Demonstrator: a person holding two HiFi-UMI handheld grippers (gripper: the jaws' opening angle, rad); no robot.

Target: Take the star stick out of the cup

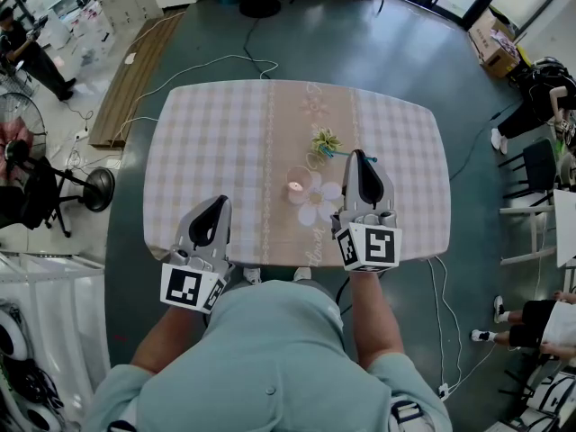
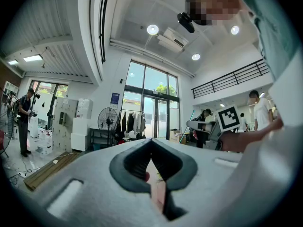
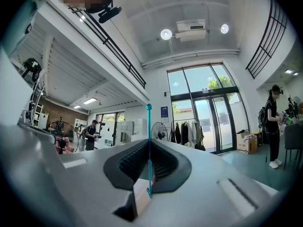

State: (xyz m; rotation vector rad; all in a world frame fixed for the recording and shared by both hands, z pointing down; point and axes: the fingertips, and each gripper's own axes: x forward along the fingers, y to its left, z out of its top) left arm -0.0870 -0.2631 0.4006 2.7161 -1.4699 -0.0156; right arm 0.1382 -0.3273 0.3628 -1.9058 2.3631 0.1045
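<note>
The left gripper [image 1: 219,203] and the right gripper [image 1: 360,158] are pale grey with black pads and black-and-white square markers, and the stick [image 3: 149,145] in the right one's jaws is teal. Ahead of them the tablecloth [image 1: 216,151] is checked in pale pink and white, with a plain beige band down its middle carrying a faint floral print. Just left of the right gripper are a pale pink cup [image 1: 296,185], a white flower shape [image 1: 319,203] and a yellow-green spiky shape [image 1: 326,142]; the floor [image 1: 360,43] is dark blue-green.

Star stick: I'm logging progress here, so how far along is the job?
Done: the star stick looks clear of the cup. In hand: the jaws of the right gripper are shut on its teal shaft. Remaining: perhaps only setting it down.
</note>
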